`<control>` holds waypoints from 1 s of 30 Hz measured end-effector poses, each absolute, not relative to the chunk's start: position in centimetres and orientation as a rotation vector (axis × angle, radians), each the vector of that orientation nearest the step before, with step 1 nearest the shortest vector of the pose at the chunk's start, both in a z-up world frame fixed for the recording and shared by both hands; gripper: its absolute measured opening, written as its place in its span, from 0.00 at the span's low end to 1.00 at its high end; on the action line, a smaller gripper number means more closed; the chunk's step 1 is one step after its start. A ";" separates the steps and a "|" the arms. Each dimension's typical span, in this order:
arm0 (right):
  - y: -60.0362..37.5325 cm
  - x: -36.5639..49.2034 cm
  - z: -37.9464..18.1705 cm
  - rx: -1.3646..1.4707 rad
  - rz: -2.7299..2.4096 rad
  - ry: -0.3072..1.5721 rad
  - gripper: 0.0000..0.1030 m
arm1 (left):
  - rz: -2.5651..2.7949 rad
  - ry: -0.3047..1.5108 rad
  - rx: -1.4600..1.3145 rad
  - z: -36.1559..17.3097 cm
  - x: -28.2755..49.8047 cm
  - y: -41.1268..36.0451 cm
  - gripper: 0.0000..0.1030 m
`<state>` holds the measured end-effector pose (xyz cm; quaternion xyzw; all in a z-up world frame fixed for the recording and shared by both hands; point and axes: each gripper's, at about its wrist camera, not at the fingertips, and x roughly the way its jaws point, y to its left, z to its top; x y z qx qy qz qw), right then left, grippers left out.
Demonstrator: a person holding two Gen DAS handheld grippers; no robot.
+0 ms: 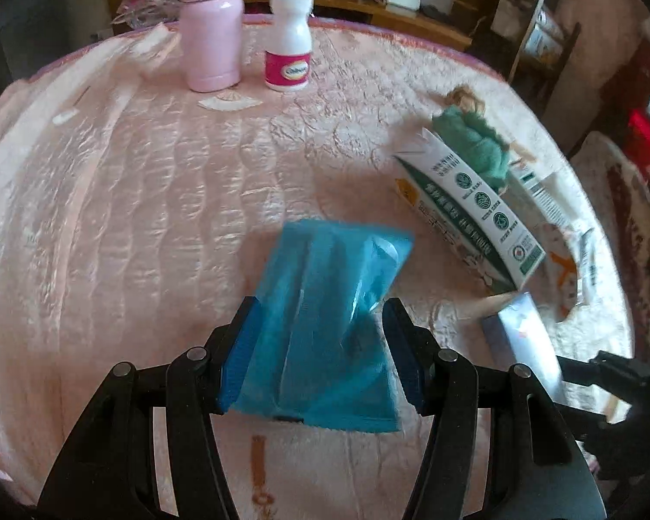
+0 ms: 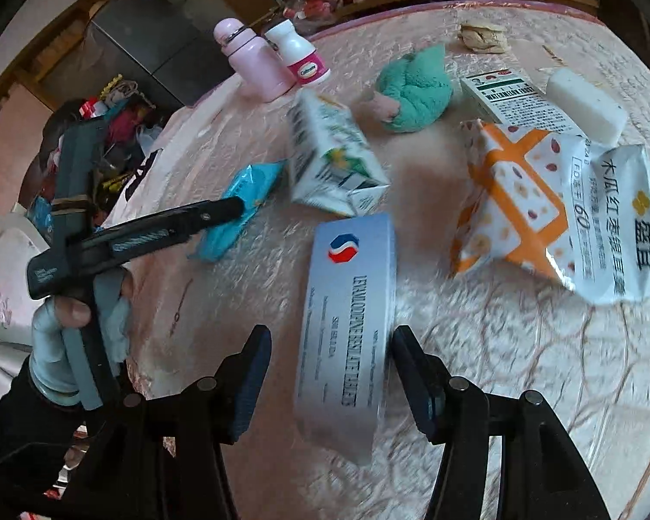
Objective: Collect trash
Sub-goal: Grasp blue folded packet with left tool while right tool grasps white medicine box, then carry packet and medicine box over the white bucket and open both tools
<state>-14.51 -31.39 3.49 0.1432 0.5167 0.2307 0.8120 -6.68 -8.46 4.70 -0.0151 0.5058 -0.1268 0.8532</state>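
A blue plastic wrapper (image 1: pixel 325 325) lies on the pink tablecloth between the open fingers of my left gripper (image 1: pixel 320 355); the pads stand at its sides with small gaps. It also shows in the right wrist view (image 2: pixel 242 208), with the left gripper (image 2: pixel 221 212) over it. A white-and-grey medicine box (image 2: pixel 346 325) lies between the open fingers of my right gripper (image 2: pixel 329 372), the right pad close to its edge. A green-and-white carton (image 1: pixel 468 212) lies beyond to the right, also visible in the right wrist view (image 2: pixel 329 156).
On the table (image 1: pixel 151 199) stand a pink bottle (image 1: pixel 212 39) and a white pill bottle (image 1: pixel 288 47). A doll in green (image 1: pixel 476 138), an orange snack bag (image 2: pixel 511 199), a white packet (image 2: pixel 619 221), a small box (image 2: pixel 511 99) and a white block (image 2: pixel 585 104) lie about.
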 end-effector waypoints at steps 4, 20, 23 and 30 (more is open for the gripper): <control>-30.6 -14.8 4.2 0.260 0.425 1.083 0.65 | -0.249 1.033 -0.019 4.9 -6.6 -8.1 0.60; -28.5 -14.2 3.4 0.109 0.312 1.050 0.43 | -0.283 1.006 0.086 3.5 -8.1 -10.9 0.48; -29.4 -15.2 4.2 0.126 0.323 1.024 0.43 | -0.298 0.988 0.076 4.4 -9.4 -11.7 0.48; -31.9 -17.3 6.6 0.150 0.294 0.962 0.43 | -0.335 0.923 0.090 6.9 -12.5 -14.9 0.48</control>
